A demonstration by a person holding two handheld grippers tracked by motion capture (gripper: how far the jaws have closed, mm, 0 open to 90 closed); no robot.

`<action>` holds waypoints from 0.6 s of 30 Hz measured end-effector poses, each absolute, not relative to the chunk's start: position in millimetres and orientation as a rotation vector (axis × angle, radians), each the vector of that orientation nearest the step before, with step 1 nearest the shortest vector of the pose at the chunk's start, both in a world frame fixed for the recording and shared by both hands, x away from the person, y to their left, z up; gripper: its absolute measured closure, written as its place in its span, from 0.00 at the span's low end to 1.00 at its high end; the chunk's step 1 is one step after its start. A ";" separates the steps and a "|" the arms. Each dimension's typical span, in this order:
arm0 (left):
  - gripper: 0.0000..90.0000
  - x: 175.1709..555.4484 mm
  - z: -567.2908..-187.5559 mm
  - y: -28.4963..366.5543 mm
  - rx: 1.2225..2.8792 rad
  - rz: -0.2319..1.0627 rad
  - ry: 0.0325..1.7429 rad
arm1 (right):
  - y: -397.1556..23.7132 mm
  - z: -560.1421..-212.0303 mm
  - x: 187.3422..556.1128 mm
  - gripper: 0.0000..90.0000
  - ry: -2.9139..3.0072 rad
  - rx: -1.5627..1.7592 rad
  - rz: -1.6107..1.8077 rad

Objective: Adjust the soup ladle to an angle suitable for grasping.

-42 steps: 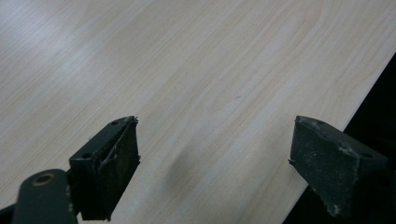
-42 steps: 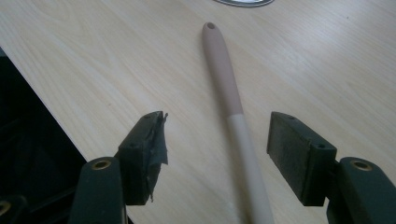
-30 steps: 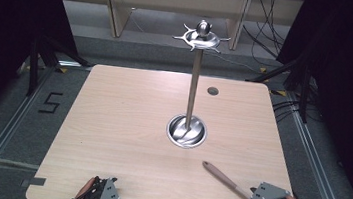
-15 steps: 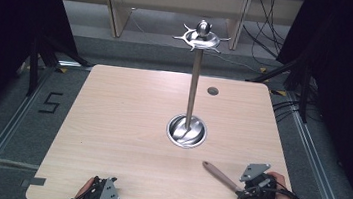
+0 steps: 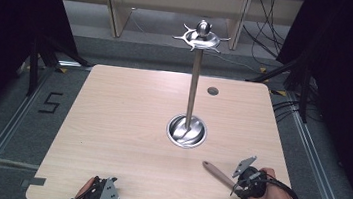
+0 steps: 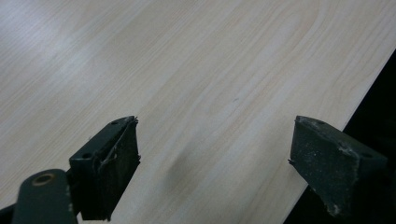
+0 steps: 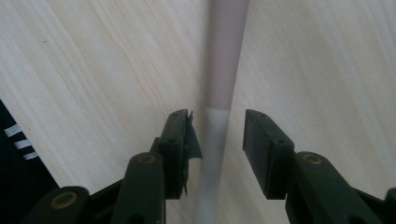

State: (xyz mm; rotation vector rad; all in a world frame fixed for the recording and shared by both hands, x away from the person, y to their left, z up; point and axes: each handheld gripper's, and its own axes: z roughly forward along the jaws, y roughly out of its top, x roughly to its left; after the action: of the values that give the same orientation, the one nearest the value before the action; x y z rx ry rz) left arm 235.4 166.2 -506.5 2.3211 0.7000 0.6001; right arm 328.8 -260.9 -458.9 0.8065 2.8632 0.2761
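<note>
At the near right of the worktop (image 5: pixel 126 124), the right claw (image 7: pixel 215 135) had slid leftward and just been closing astride the utensil's handle (image 7: pixel 224 60), pads not yet pressing, so a grasp looked imminent, while the left claw (image 6: pixel 215 163) hung apart at the near edge

Steel stand (image 5: pixel 187 130) w/ round base mid tabletop (image 5: pixel 111 122), pole upright, hooked crown on top. Small dark hole (image 5: pixel 212 90) just behind-right of stand. "5" floor mark (image 5: pixel 51 102) well left of stand.
</note>
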 end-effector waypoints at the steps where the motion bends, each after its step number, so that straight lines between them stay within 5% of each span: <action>1: 0.16 235.3 -506.7 166.1 2.322 0.587 0.699 | -260.7 -459.2 329.3 0.69 2.868 0.797 0.269; 18: 0.16 235.1 -505.9 166.5 2.319 0.604 0.696 | -258.8 -469.3 340.9 0.78 2.926 0.845 0.194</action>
State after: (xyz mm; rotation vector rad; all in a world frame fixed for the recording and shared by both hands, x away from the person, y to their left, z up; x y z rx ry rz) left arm 235.1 166.5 -505.9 2.3190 0.6963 0.6041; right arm 340.9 -258.8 -469.3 0.8453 2.9257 0.1935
